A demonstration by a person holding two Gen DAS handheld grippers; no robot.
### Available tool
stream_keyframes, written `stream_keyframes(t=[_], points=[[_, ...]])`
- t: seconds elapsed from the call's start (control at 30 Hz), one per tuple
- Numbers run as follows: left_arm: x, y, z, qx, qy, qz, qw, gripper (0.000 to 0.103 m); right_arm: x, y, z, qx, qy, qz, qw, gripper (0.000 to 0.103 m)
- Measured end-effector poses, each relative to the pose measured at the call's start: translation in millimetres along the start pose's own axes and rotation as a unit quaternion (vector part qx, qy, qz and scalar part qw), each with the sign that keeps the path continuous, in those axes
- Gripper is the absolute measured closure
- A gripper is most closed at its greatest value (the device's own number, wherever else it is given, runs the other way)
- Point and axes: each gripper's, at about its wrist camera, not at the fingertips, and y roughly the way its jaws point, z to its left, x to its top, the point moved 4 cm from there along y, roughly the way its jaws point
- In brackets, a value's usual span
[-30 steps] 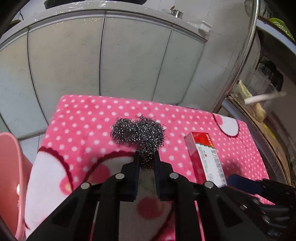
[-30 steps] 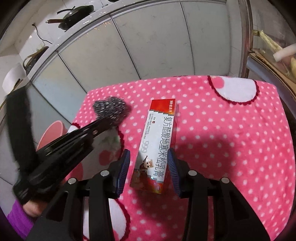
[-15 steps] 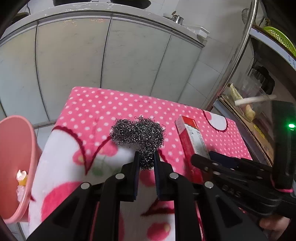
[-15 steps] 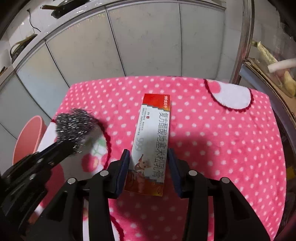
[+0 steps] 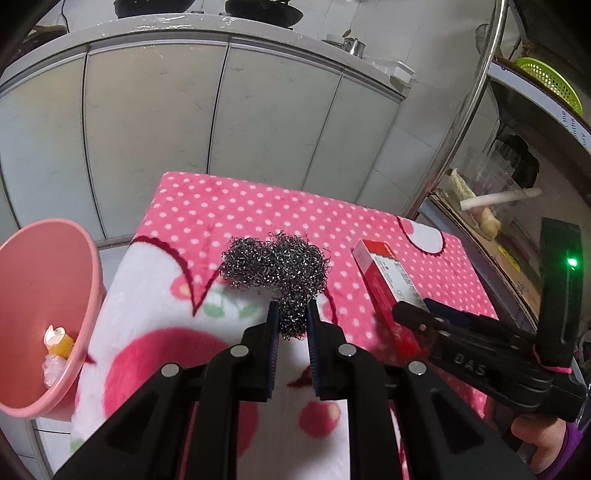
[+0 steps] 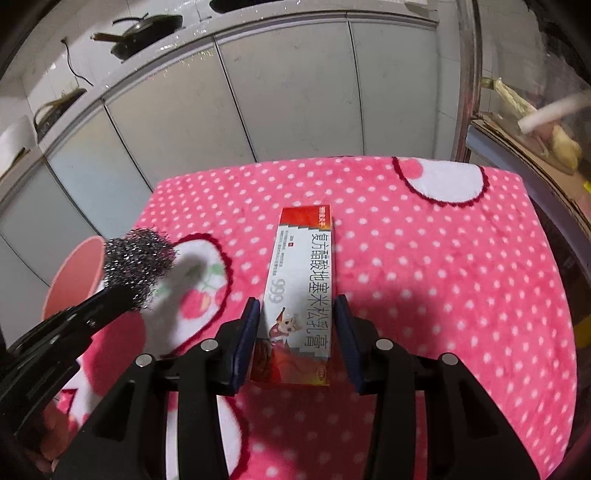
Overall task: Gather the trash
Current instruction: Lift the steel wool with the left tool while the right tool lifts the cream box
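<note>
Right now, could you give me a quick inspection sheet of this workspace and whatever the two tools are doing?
Surface: pink polka-dot blanket covering the table.
Job's things: steel wool scrubber; red-and-white ointment box; pink trash bin beside the table, some trash inside.
Clutter: nothing seen.
Grippers: left tool shut on the scrubber, lifted off the blanket; right tool straddles the box's near end, a sliver of gap at the pads.
Cables: one cord on the counter.
Surroundings: grey cabinet doors, pans on the counter, green basket.
</note>
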Motion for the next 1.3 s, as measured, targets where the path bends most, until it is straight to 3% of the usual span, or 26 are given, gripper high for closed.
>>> stream_keyframes(t=[0.33, 0.6, 0.63, 0.7, 1.1, 1.2, 1.3], points=[[0.5, -27.9, 5.1, 0.012, 0.0, -0.026, 0.9996, 0.09, 0.6, -33.6, 28.9, 0.044, -0.02, -0.036, 0.998, 0.061], [7.2, -53.8, 15.7, 0.022, -0.01, -0.054, 0.9983, 0.09, 3.6, -50.8, 55.3, 0.057, -0.048, -0.057, 0.996, 0.068], [7.5, -56.2, 17.5, 0.023, -0.011, -0.056, 0.9981, 0.09, 3.1, -50.7, 57.9, 0.055, -0.054, -0.055, 0.995, 0.076], [8.0, -60.5, 21.1, 0.025, -0.014, -0.06, 0.9978, 0.09, 1.5, -50.5, 61.1, 0.053, -0.059, -0.053, 0.995, 0.079], [3.7, -69.1, 36.2, 0.027, -0.026, -0.062, 0.9974, 0.09, -7.6, -30.2, 49.0, 0.047, -0.044, 0.013, 0.998, 0.079], [2.5, -67.6, 38.9, 0.027, -0.029, -0.059, 0.9974, 0.09, -6.6, -26.5, 34.8, 0.053, -0.024, 0.03, 0.998, 0.065], [1.3, -67.3, 43.1, 0.026, -0.034, -0.058, 0.9974, 0.09, -3.9, -23.9, 19.6, 0.056, 0.002, 0.038, 0.998, 0.063]])
